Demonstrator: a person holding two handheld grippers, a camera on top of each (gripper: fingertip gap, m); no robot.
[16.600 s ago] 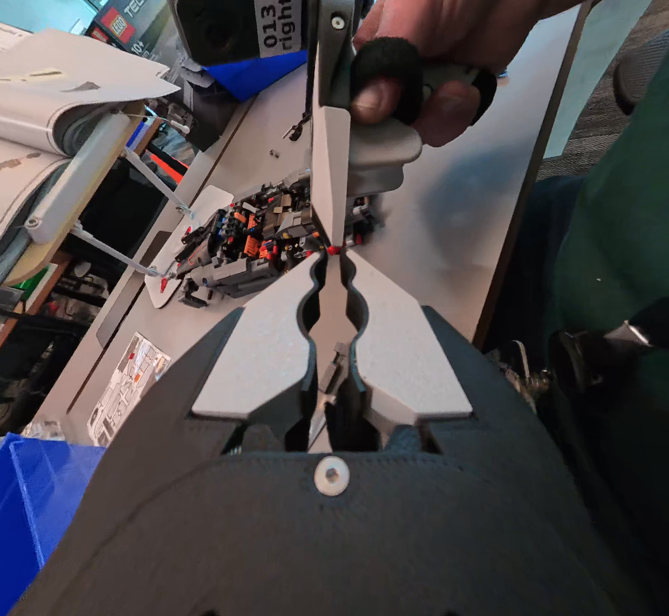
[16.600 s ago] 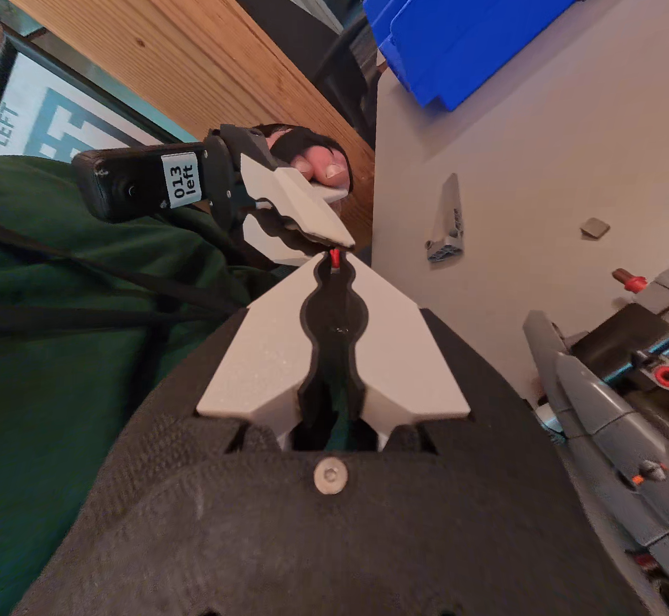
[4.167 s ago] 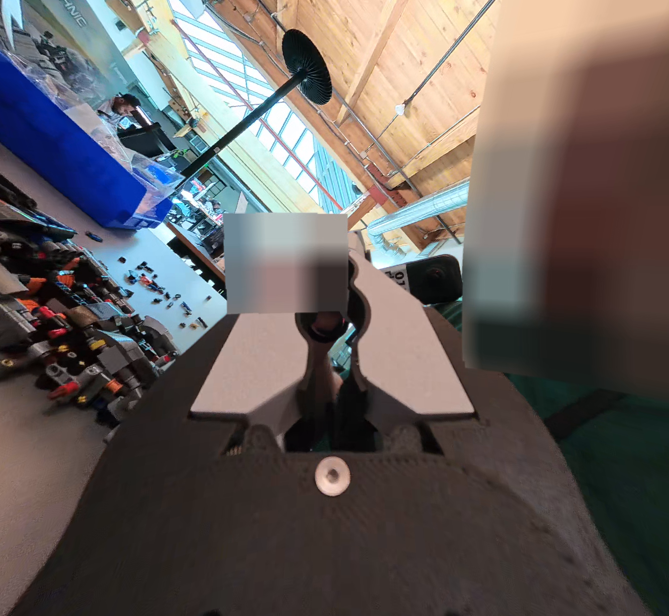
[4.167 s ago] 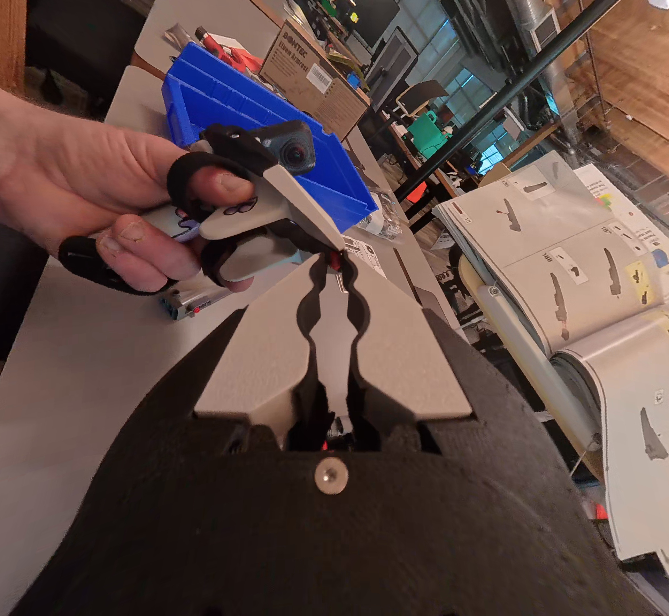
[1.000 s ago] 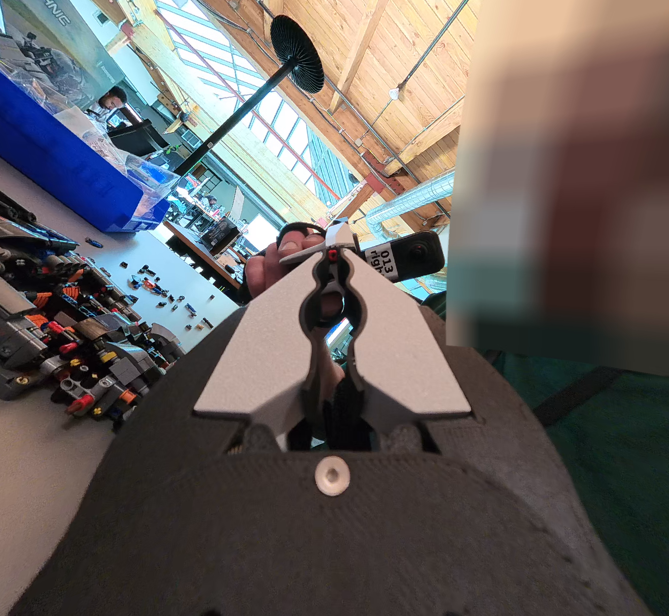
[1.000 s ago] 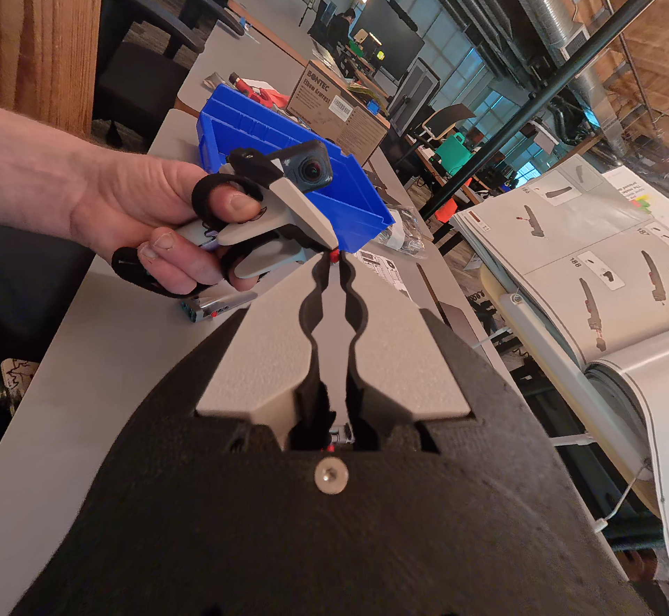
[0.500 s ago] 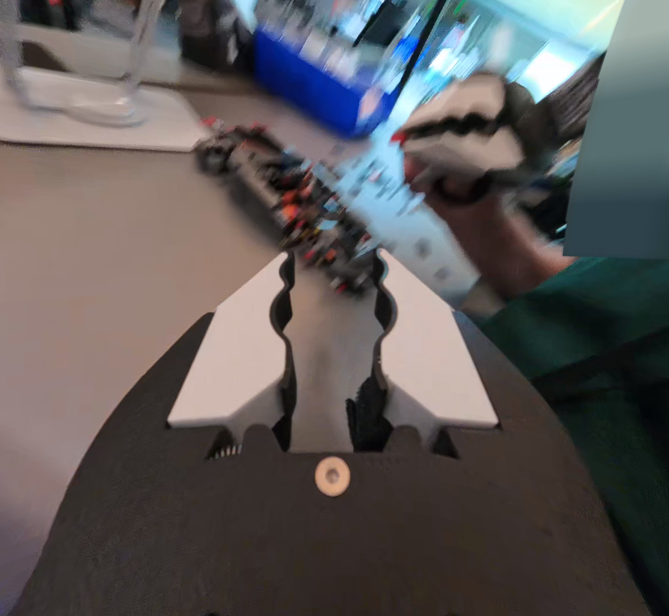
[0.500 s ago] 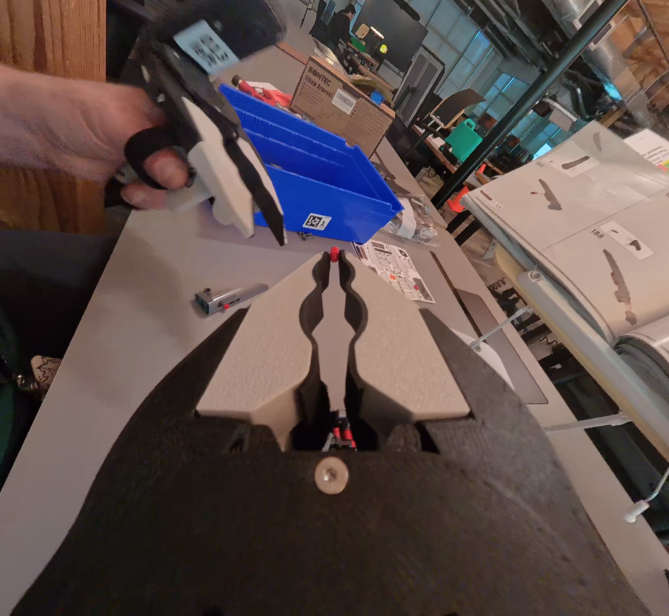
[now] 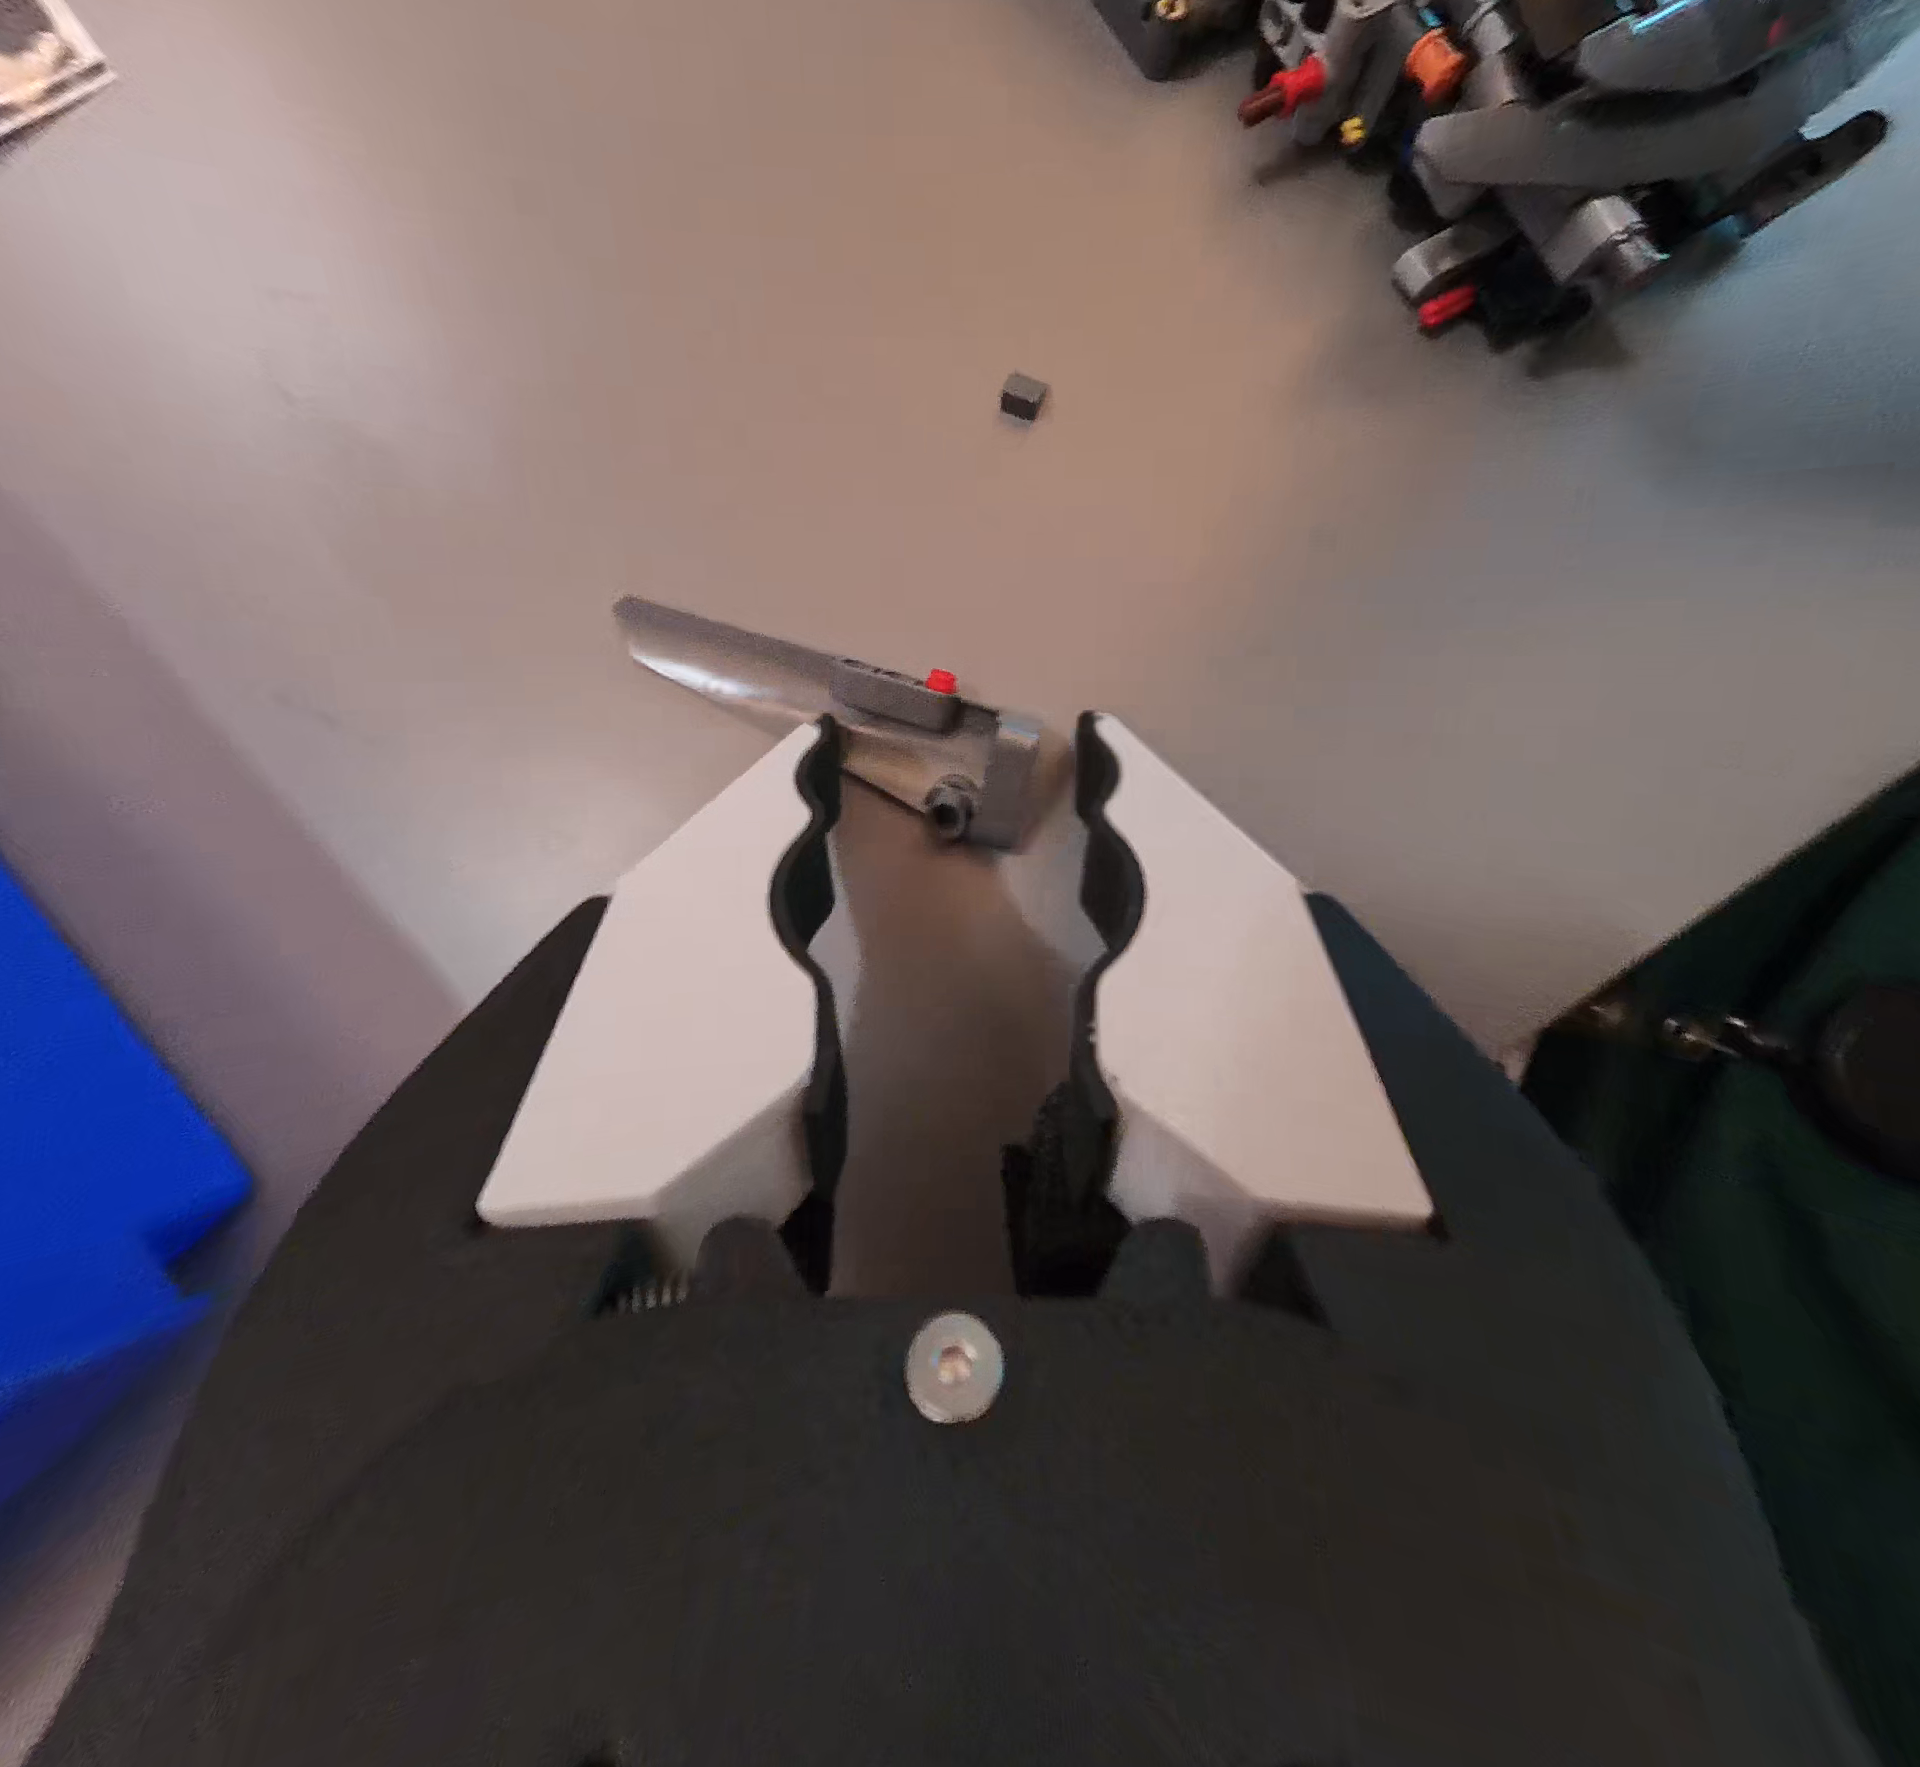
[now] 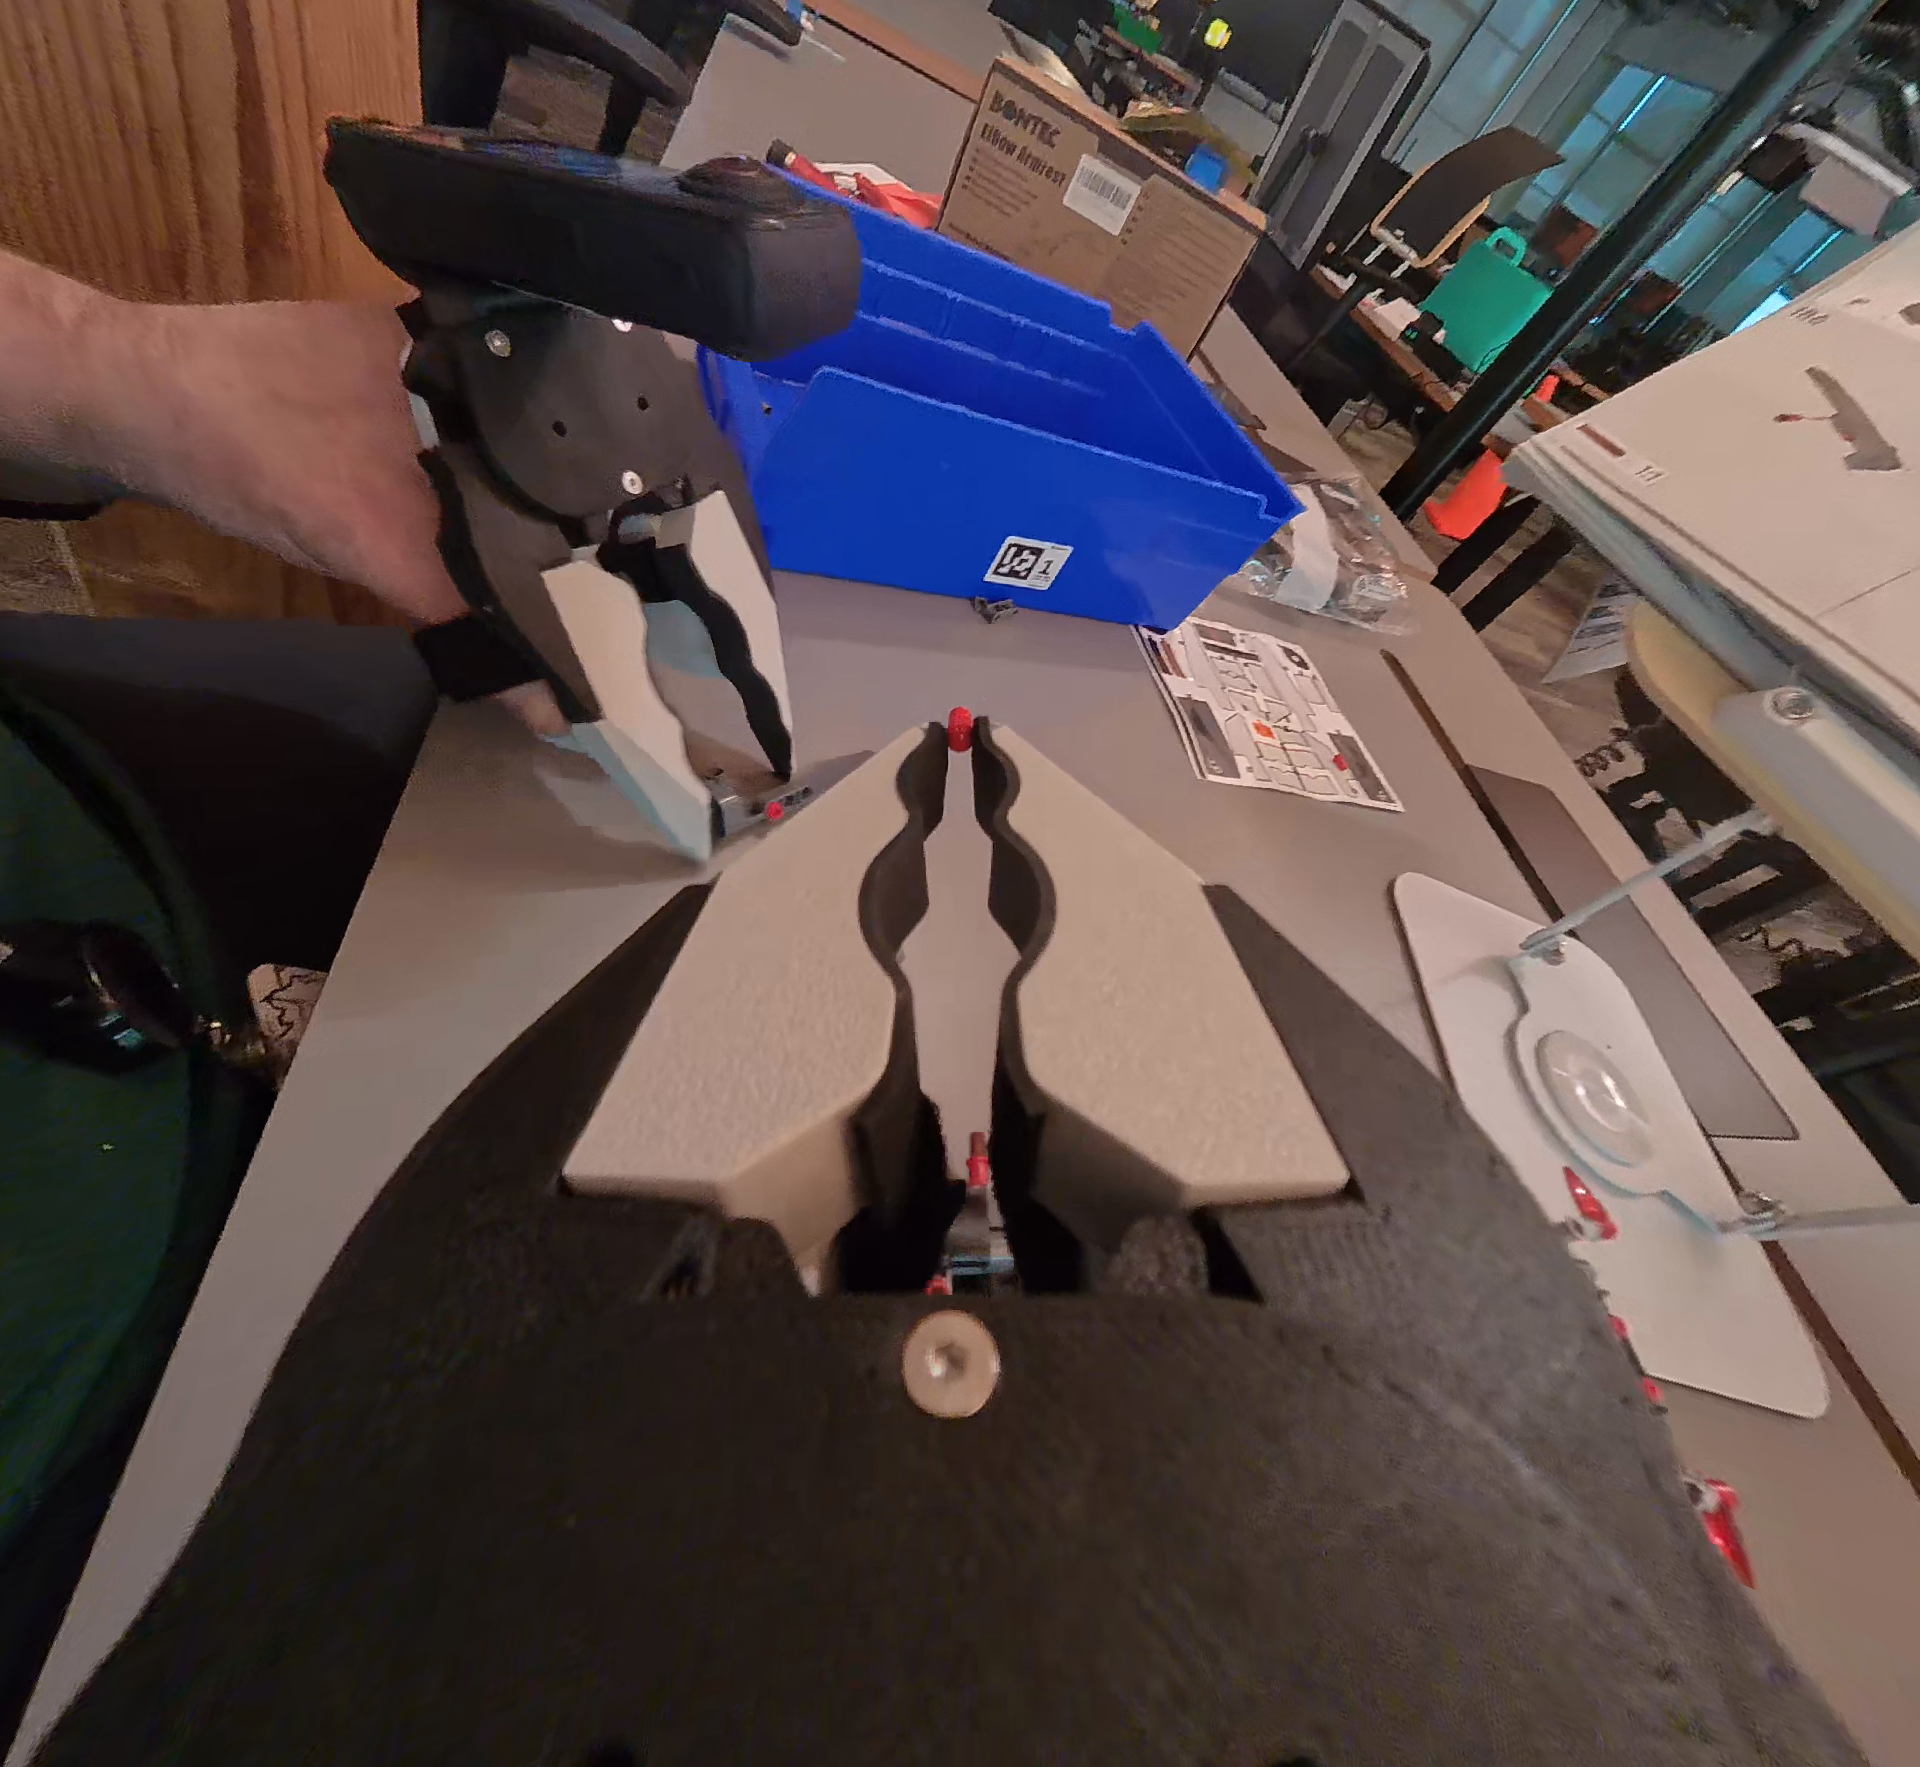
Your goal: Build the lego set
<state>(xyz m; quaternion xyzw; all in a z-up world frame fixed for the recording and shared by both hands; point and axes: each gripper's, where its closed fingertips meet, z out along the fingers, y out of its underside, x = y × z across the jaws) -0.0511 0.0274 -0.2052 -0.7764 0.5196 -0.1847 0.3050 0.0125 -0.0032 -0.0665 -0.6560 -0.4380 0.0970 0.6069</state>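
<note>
Your left gripper (image 9: 951,730), jaws spread, straddles the grey lego piece (image 9: 831,689) lying crosswise on the table (image 9: 623,263); your right gripper (image 10: 961,730) pinches a red pin (image 10: 959,726).

Grey table (image 9: 520,367) under a silver-grey panel (image 9: 748,668) that carries a red pin (image 9: 941,679) and a black pin (image 9: 948,810); a small dark grey tile (image 9: 1022,395) lies apart. The model (image 9: 1538,44) is mostly grey with red, orange, yellow and black bits. Left gripper (image 9: 951,730): pale grey fingers, black body. Right gripper (image 10: 958,730), same colours, pinches a red peg (image 10: 958,726). Bin (image 10: 997,460) bright blue with a black-and-white tag; sheet (image 10: 1262,715) white with grey print; green sleeve (image 9: 1787,1146)
</note>
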